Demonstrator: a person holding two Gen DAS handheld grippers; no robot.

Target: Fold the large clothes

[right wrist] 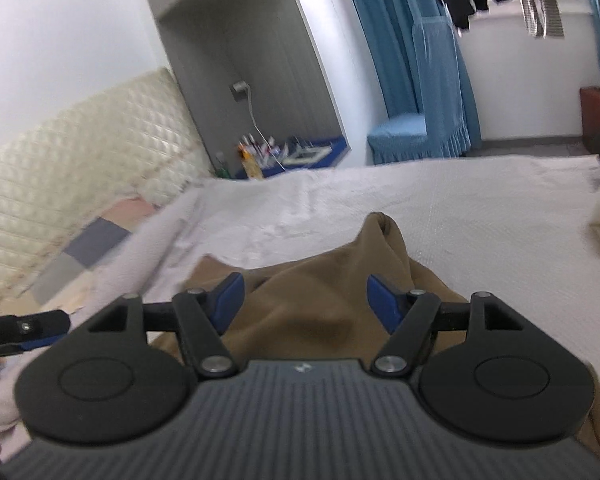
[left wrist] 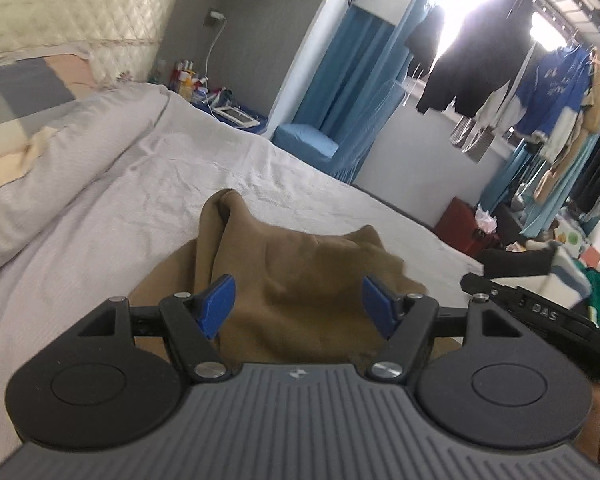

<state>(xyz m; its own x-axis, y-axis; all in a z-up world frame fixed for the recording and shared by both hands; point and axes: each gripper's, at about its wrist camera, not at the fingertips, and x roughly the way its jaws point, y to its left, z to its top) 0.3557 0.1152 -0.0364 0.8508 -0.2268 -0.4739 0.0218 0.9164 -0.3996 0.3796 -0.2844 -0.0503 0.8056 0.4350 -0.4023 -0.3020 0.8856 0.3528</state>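
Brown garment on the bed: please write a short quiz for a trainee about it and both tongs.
1. True or false: the left tongs clamp the brown garment.
2. The garment lies on: A) the blue chair B) the bed C) the floor.
3. Fill in: the right tongs stand ____.

Key: 1 false; 2 B; 3 open.

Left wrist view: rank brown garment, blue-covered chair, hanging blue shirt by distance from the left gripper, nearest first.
From the left gripper, open over the bed:
1. Brown garment, crumpled on the bed sheet directly ahead, beneath the fingers.
2. Blue-covered chair, past the bed's far edge, centre.
3. Hanging blue shirt, upper right by the window, seemingly farthest.
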